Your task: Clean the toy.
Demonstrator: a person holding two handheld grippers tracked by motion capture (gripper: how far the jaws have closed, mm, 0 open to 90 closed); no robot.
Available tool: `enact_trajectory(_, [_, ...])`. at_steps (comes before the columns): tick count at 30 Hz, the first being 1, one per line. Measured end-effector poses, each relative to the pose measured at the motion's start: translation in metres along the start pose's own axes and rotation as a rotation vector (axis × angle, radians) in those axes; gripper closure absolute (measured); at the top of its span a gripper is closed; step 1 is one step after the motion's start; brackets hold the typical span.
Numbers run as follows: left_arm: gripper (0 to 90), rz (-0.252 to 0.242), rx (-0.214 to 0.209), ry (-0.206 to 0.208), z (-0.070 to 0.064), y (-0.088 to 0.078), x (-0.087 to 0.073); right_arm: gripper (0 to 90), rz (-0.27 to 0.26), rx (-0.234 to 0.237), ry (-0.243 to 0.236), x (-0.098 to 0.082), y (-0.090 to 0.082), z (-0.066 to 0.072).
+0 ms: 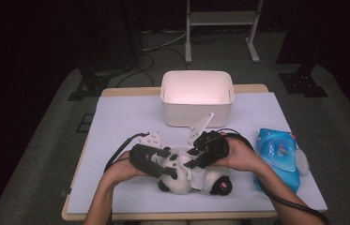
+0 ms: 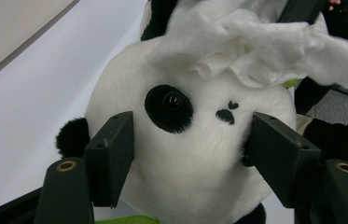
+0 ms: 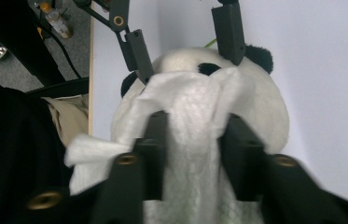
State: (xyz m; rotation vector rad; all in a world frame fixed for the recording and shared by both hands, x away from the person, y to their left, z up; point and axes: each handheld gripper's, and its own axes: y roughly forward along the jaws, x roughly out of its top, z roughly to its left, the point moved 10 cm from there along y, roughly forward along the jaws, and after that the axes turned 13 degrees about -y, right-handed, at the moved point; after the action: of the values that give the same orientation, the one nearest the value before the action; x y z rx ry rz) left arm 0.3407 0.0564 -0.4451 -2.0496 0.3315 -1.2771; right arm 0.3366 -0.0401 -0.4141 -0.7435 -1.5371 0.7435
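- High view: your left gripper (image 1: 161, 164) has its jaws clenched on the head of the panda plush toy (image 1: 182, 176), which lies on the white desk (image 1: 116, 122) in front of you. Your right gripper (image 1: 200, 157) sits just beside it, over the toy's middle, with a white wipe (image 1: 196, 177) draped below its jaws. Beyond both jaws stands a white bin (image 1: 197, 97); off to the right gripper's outer side lies a blue wipes pack (image 1: 278, 157).
- Left gripper view: the jaws of your left gripper (image 2: 190, 144) press on either side of the panda plush toy's (image 2: 185, 177) face, one pad by the black eye patch, the other past the nose. The white wipe (image 2: 255, 51) lies bunched on the toy just beyond the jaws.
- Right gripper view: the white wipe (image 3: 192, 126) runs between the jaws of your right gripper (image 3: 192, 154), touching both pads and spread over the panda plush toy (image 3: 265, 112). Whether they pinch it or stand released, you cannot tell. Your left gripper (image 3: 185, 51) grips the toy's head beyond.
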Motion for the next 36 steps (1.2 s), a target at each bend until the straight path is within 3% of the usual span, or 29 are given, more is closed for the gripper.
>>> enact_trajectory(2, [32.0,0.002,0.002,0.004,-0.001,0.000,0.000,79.5,-0.006,0.000,-0.009,0.000,0.000,0.001])
enact_trajectory(6, [32.0,0.001,0.009,0.005,-0.002,0.000,0.001,84.2,0.001,0.003,-0.012,-0.003,-0.002,0.003])
enact_trajectory(10, [31.9,0.001,0.009,0.006,-0.002,0.000,0.001,84.8,-0.005,-0.026,-0.026,-0.004,-0.010,0.002])
enact_trajectory(23, [31.8,-0.001,0.008,0.007,-0.002,0.000,0.001,84.8,0.010,-0.064,0.071,-0.039,-0.036,-0.011])
enact_trajectory(27, [31.8,0.003,0.008,0.008,-0.002,0.000,0.001,84.7,0.016,-0.094,0.097,-0.048,-0.043,-0.016])
enact_trajectory(36, [31.9,0.006,0.012,0.010,-0.002,0.001,0.000,84.7,0.018,-0.091,0.101,-0.044,-0.035,-0.023])
